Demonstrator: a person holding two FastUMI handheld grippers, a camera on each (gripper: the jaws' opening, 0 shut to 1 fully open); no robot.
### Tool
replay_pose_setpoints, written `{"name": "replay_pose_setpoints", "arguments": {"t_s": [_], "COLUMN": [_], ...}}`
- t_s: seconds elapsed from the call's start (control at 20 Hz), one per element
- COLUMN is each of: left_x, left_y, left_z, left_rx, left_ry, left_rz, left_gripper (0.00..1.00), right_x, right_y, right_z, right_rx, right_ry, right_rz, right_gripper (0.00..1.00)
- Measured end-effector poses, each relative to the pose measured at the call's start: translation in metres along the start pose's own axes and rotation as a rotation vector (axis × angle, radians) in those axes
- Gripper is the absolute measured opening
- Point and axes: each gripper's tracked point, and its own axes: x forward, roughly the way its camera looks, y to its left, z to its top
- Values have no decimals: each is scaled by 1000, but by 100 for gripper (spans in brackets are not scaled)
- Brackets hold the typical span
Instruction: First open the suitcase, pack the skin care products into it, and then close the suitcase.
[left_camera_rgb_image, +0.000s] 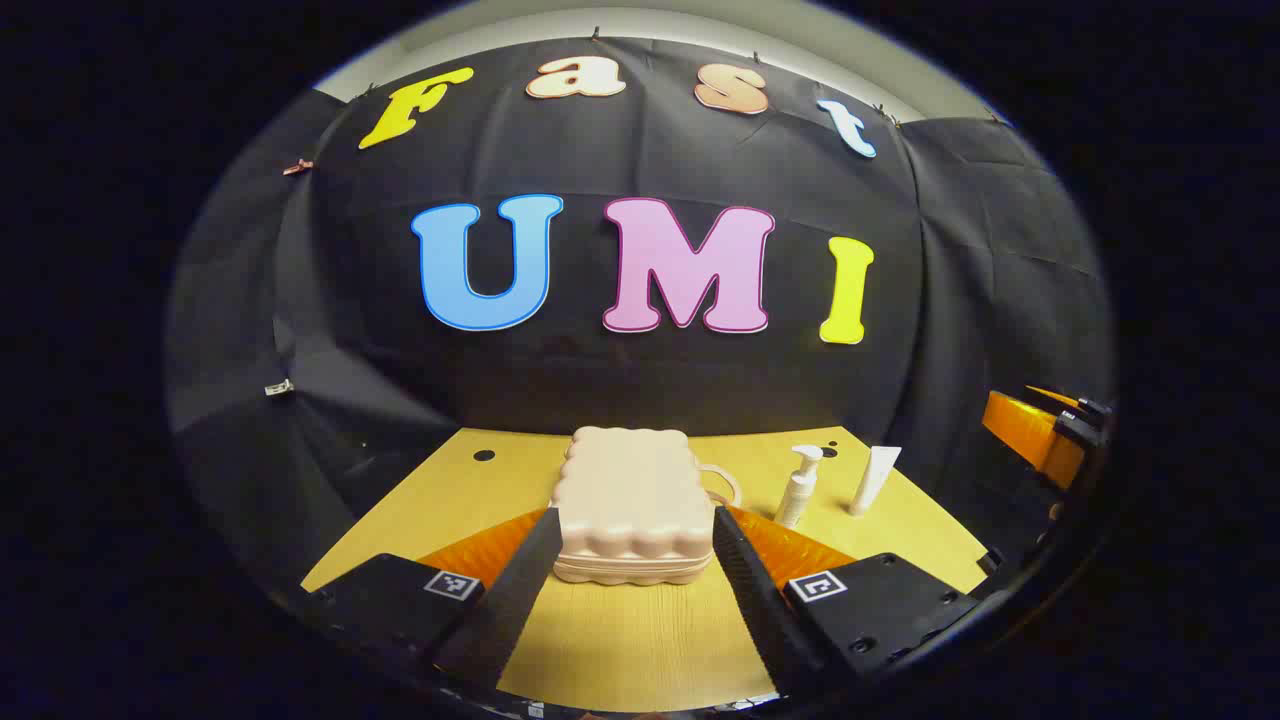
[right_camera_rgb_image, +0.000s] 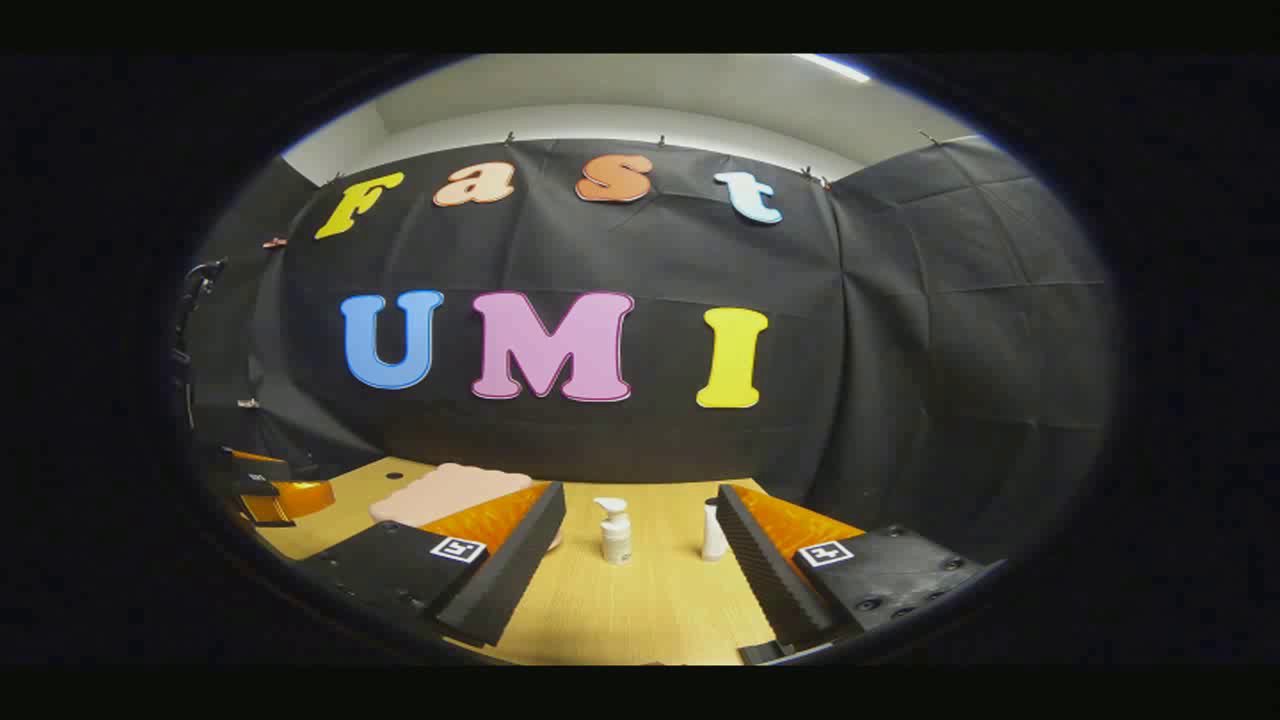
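- Left gripper view: the suitcase (left_camera_rgb_image: 632, 505) sits shut, dead ahead of the left gripper (left_camera_rgb_image: 630, 580), lying flat on the wooden table (left_camera_rgb_image: 620, 640). Its near edge falls in the gap between the two spread fingers, not touched as far as I can tell. Left gripper holds nothing.
- Suitcase is pale pink, a small hard shell with a scalloped, puffy outline. Seam runs along the near side low down; loop handle (left_camera_rgb_image: 722, 482) sticks out on the side facing the bottles. Long axis looks to run away from the camera, though the fisheye makes that unsure.
- Judgement: left gripper is nearer and better lined up for opening the lid.
- Beside the suitcase's handle side: white pump bottle (left_camera_rgb_image: 800, 487) upright, then white squeeze tube (left_camera_rgb_image: 874, 480) standing on its cap, well apart from the case.
- Right gripper view: right gripper (right_camera_rgb_image: 640, 560) wide open, empty, pump bottle (right_camera_rgb_image: 614, 532) and tube (right_camera_rgb_image: 713, 530) straight ahead between its fingers; suitcase (right_camera_rgb_image: 445, 492) off to its left.
- Table is light wood grain, smooth.
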Motion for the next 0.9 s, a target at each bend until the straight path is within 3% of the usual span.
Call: {"name": "replay_pose_setpoints", "arguments": {"t_s": [0.9], "left_x": [38], "left_y": [-35], "left_z": [1], "left_rx": [17], "left_ry": [2], "left_rz": [-86], "left_gripper": [96], "right_x": [31], "right_y": [-18], "right_z": [-15], "right_rx": [10], "right_ry": [26], "right_rz": [-18], "right_gripper": [97]}}
